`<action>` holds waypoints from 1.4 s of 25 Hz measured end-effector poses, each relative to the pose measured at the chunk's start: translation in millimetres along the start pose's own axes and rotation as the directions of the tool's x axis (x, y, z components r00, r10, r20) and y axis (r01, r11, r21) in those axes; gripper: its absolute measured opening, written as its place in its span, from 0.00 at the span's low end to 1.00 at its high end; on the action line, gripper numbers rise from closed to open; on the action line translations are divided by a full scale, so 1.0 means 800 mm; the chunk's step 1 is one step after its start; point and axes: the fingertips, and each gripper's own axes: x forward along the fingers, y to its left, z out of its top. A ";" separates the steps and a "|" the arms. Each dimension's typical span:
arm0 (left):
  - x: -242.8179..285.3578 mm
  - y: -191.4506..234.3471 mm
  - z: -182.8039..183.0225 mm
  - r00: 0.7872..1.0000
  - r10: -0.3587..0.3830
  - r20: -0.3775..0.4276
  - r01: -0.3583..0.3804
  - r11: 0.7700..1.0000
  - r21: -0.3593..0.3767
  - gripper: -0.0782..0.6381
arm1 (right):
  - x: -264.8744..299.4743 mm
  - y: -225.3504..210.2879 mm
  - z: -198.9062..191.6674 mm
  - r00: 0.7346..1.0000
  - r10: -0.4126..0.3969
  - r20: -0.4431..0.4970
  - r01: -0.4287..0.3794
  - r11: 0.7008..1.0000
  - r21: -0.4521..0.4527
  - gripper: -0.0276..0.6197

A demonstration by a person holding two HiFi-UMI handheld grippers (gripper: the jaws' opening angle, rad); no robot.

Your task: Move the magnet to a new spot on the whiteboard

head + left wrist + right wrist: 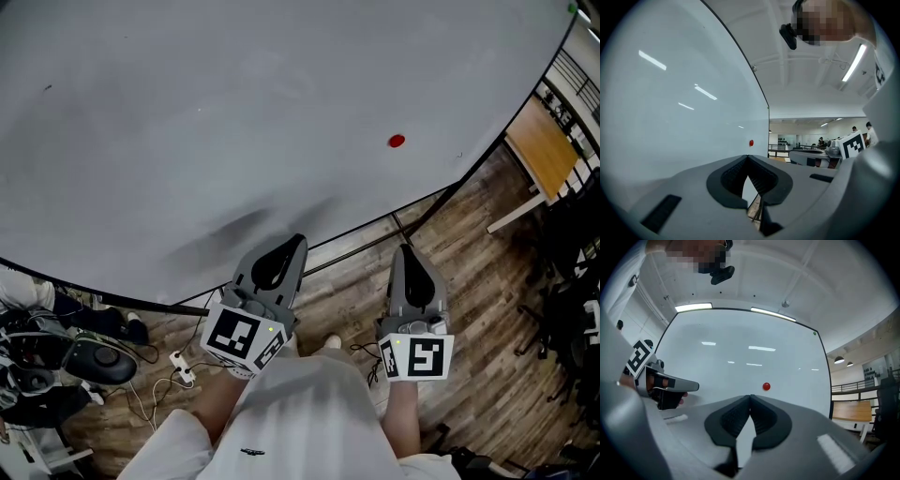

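Note:
A small red round magnet [397,142] sticks to the large whiteboard [206,122], right of its middle. It also shows as the red magnet [766,386] just above my right jaws, and as the tiny red magnet [751,143] far off in the left gripper view. My right gripper [406,249] hangs below the board's lower edge, well short of the magnet, shut with nothing in it. My left gripper [298,240] is beside it to the left, tips together at the front, also empty. In the right gripper view the left gripper [696,386] appears at the left.
A wooden floor [469,244] runs under the board's black lower frame. A wooden table [544,150] stands at the far right by a railing. Bags and cables [94,361] lie on the floor at the lower left. People stand far off in the room [862,129].

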 end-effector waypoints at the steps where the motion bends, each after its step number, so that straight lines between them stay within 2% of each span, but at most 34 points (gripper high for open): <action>1: 0.000 0.000 0.000 1.000 0.001 0.001 -0.001 1.000 0.000 0.12 | 0.001 0.001 0.000 1.000 0.003 0.001 -0.003 1.000 -0.002 0.06; 35: -0.002 0.004 0.002 1.000 -0.002 0.008 0.002 1.000 -0.009 0.12 | 0.010 0.003 0.007 1.000 -0.004 0.004 0.004 1.000 -0.026 0.06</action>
